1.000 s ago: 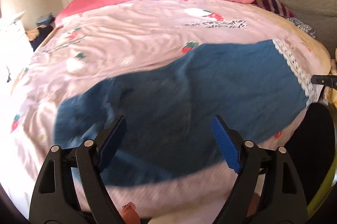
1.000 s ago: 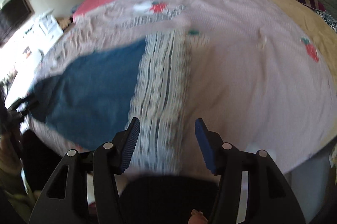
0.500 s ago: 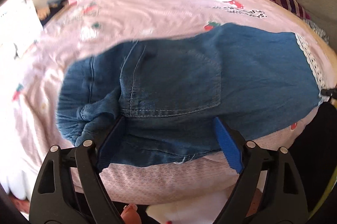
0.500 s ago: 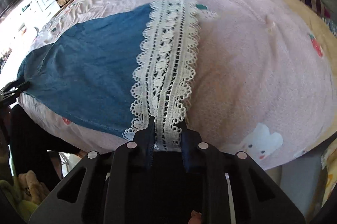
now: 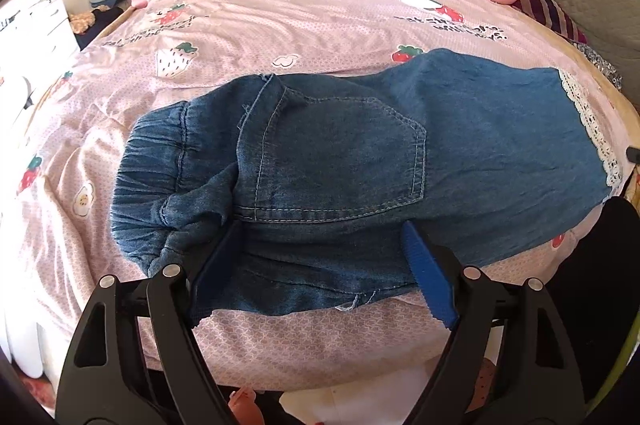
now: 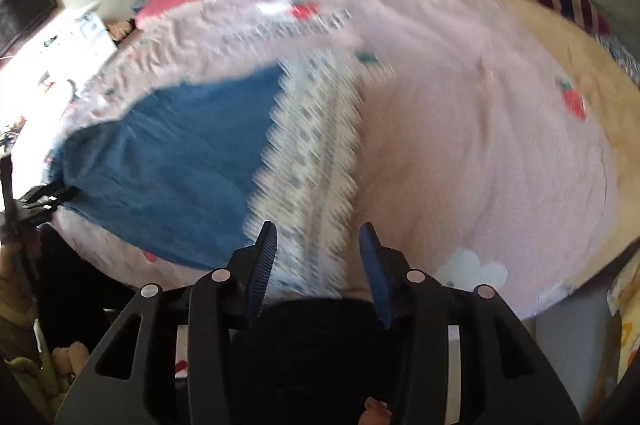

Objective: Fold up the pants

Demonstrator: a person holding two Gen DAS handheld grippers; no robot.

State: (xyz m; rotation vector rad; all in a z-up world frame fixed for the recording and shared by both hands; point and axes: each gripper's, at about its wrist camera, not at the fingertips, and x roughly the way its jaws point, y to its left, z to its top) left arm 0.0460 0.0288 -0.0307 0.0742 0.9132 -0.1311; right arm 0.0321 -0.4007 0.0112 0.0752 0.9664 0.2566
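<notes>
Our left tool (image 5: pixel 320 273) stands wide open over the near hip edge of the pants (image 5: pixel 360 161), gripping nothing. Our right tool (image 6: pixel 316 265) has just been opening over the lace hem (image 6: pixel 312 161) — no cloth pinched, though blur hides detail. The pants lie flat across the bed (image 5: pixel 280 25). We judge the fold goes best if both tools bite only the near edge — evenly — before lifting.
</notes>
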